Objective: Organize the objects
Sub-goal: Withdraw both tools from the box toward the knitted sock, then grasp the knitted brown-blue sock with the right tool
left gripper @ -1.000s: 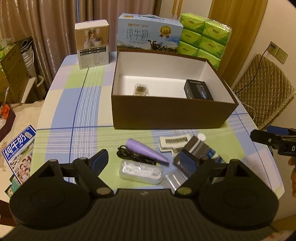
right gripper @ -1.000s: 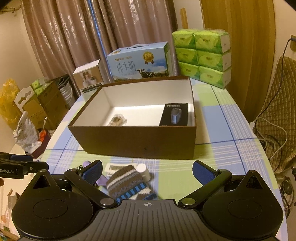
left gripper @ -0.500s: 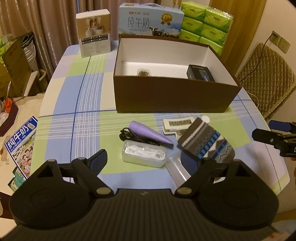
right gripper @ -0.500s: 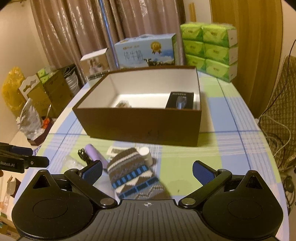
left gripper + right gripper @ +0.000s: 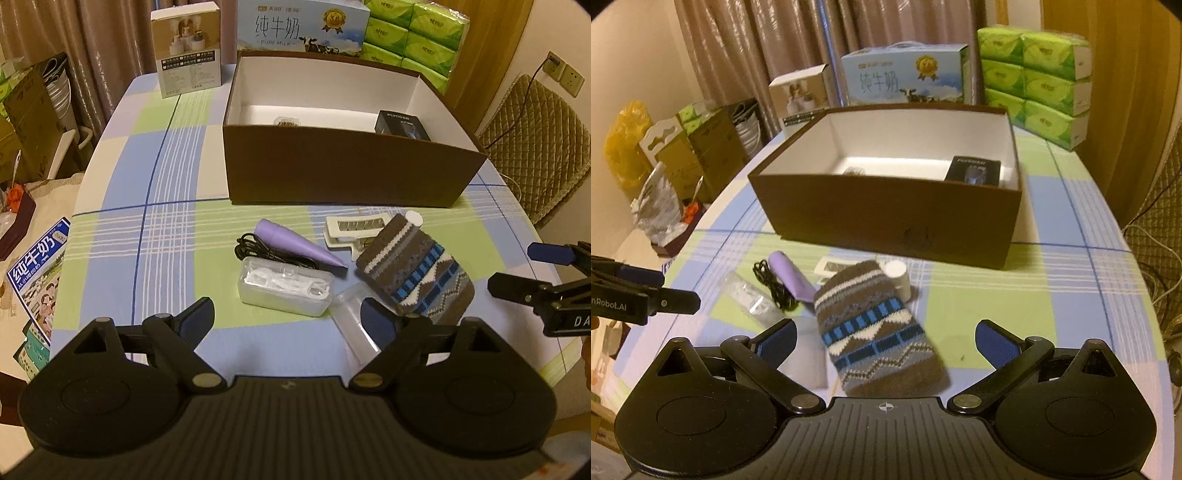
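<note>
- My left gripper point(image 5: 286, 319) is spread apart and empty, above the near edge of the tabletop point(image 5: 162, 206).
- My right gripper point(image 5: 884, 338) is also spread apart and empty, with the knitted pouch point(image 5: 879, 328) lying between its fingers.
- Beside the pouch I see a purple cone point(image 5: 295, 242), a black cord point(image 5: 255, 247), a clear case point(image 5: 286, 286) and a white clip point(image 5: 354, 227).
- The brown box point(image 5: 347, 177) stands open beyond them; a black packet point(image 5: 400, 123) lies inside.
</note>
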`<action>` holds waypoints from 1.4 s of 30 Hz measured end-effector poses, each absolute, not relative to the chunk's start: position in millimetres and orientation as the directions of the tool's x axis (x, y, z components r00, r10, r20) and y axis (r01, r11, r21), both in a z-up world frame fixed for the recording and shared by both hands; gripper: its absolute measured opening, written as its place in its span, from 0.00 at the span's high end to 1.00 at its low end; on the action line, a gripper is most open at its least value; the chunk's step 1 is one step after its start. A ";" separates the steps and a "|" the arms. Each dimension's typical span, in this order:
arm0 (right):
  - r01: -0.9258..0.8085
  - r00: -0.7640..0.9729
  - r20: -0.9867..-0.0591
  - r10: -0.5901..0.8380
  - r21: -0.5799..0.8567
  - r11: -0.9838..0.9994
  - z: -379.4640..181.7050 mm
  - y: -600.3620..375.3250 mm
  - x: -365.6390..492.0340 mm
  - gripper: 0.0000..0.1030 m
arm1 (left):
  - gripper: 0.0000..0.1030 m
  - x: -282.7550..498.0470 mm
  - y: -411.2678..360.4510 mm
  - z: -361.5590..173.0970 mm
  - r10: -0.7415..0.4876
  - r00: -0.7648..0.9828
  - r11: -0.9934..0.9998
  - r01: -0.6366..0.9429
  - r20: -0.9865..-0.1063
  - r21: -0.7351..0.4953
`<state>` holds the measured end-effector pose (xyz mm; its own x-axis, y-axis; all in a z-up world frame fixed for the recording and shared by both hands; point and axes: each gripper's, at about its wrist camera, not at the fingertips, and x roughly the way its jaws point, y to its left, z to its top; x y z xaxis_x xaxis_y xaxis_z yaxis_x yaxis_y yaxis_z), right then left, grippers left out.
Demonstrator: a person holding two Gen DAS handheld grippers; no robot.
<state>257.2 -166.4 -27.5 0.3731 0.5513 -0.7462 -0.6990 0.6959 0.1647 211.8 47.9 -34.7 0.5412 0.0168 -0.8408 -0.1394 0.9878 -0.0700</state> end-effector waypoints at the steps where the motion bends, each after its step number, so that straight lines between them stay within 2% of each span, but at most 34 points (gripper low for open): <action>1: -0.700 0.369 -0.748 0.551 0.167 0.695 -29.9 -165.7 256.9 0.02 | 0.19 212.1 47.6 -36.4 0.017 0.538 0.988 -0.140 -0.843 -0.070; 11: -0.731 0.331 -0.771 0.543 0.155 0.665 -54.3 -150.5 258.8 0.03 | 0.19 217.2 46.2 -51.9 0.014 0.504 0.988 -0.141 -0.864 -0.067; 18: -0.742 0.309 -0.798 0.517 0.138 0.656 -77.9 -137.2 266.8 0.08 | 0.19 224.6 50.4 -65.0 0.019 0.499 0.989 -0.136 -0.867 -0.056; 30: -0.815 0.350 -0.801 0.486 -0.004 0.580 -101.2 -108.4 266.7 0.09 | 0.19 235.0 52.8 -82.5 0.022 0.475 0.991 -0.129 -0.880 -0.045; 34: -0.837 0.364 -0.800 0.476 -0.057 0.545 -106.0 -104.3 262.5 0.33 | 0.19 237.5 54.5 -84.6 0.028 0.473 0.991 -0.130 -0.880 -0.038; 35: -0.840 0.360 -0.799 0.481 -0.055 0.539 -106.3 -105.0 261.9 0.36 | 0.19 238.0 54.7 -84.9 0.028 0.474 0.991 -0.129 -0.880 -0.038; 37: -0.845 0.368 -0.794 0.485 -0.067 0.531 -106.1 -106.9 260.2 0.59 | 0.19 238.5 55.1 -85.5 0.029 0.473 0.991 -0.129 -0.880 -0.037; 38: -0.848 0.367 -0.791 0.489 -0.068 0.526 -105.4 -108.4 259.8 0.63 | 0.19 238.5 55.5 -85.6 0.029 0.474 0.991 -0.129 -0.880 -0.037; 40: -0.851 0.358 -0.784 0.507 -0.051 0.522 -102.4 -113.3 259.9 0.85 | 0.19 238.5 56.1 -86.4 0.026 0.476 0.991 -0.127 -0.879 -0.039; 42: -0.848 0.352 -0.777 0.522 -0.027 0.530 -98.1 -118.5 261.1 0.93 | 0.19 238.3 56.3 -87.5 0.024 0.477 0.992 -0.122 -0.878 -0.039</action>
